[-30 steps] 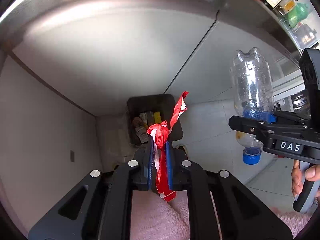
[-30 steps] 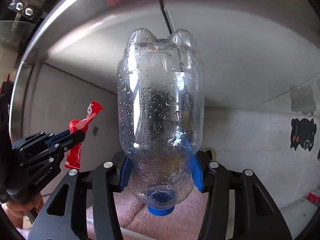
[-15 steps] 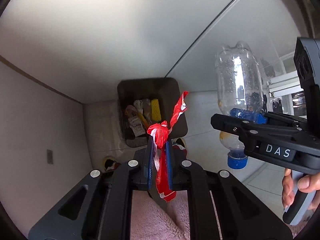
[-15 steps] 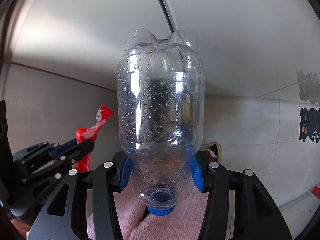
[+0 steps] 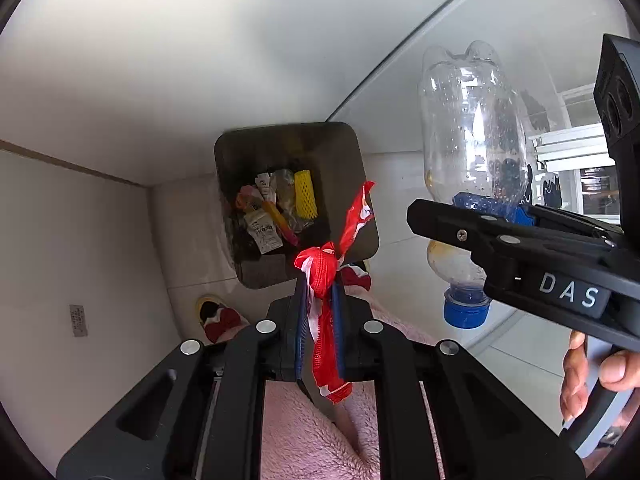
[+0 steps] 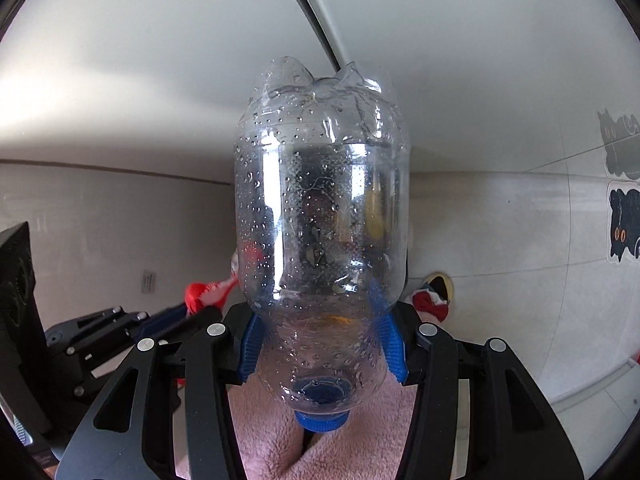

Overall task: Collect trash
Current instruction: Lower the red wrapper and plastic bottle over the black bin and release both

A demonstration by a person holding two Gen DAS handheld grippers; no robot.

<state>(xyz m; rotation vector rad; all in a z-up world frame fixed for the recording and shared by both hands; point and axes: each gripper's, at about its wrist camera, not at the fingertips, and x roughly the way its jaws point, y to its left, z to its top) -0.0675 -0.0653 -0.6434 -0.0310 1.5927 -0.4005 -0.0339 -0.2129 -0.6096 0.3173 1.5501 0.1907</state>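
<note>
Red wrapper (image 5: 325, 300) & bottle (image 6: 322, 216) both carried, not yet binned.
L tongs (image 5: 320, 300) clamped on wrapper, R tongs (image 6: 322, 344) on bottle; bin (image 5: 296, 200) below w/ rubbish already in. Drop pending.

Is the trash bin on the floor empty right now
No, the dark trash bin already holds rubbish, including a yellow mesh sleeve and crumpled wrappers.
</note>
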